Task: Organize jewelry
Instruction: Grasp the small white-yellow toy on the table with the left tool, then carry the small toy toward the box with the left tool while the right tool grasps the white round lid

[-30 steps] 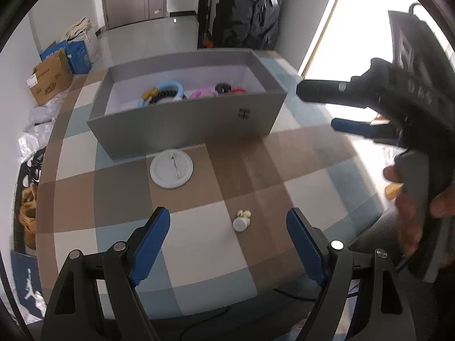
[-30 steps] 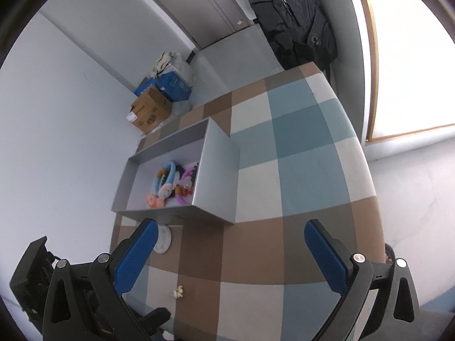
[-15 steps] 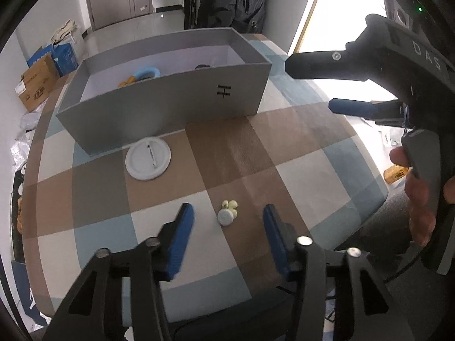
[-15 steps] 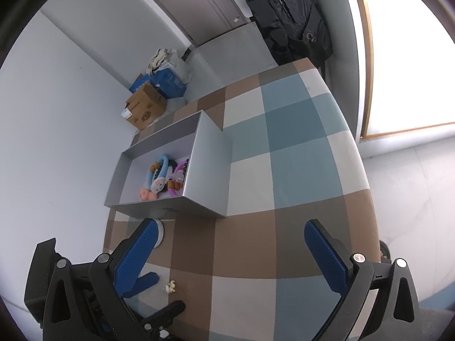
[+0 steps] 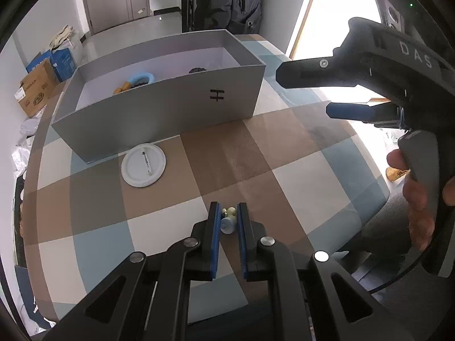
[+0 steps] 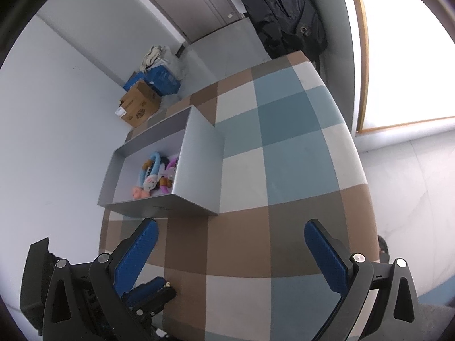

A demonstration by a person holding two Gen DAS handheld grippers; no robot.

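Closing since a second ago, the left gripper (image 5: 228, 221) now pinches one small pale earring (image 5: 229, 221) near the table's (image 5: 284, 153) near edge; one white round badge (image 5: 143, 164) lies beside one grey box (image 5: 159, 113). From the right wrist view, the right gripper (image 6: 230, 244) hangs wide open and empty; several trinkets (image 6: 155, 174) crowd the box's near corner.

Box (image 5: 159, 113) front wall hides most trinkets (image 5: 140, 79) inside.

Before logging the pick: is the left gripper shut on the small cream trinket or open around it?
Shut on it: the left gripper has both blue pads against the small cream trinket.
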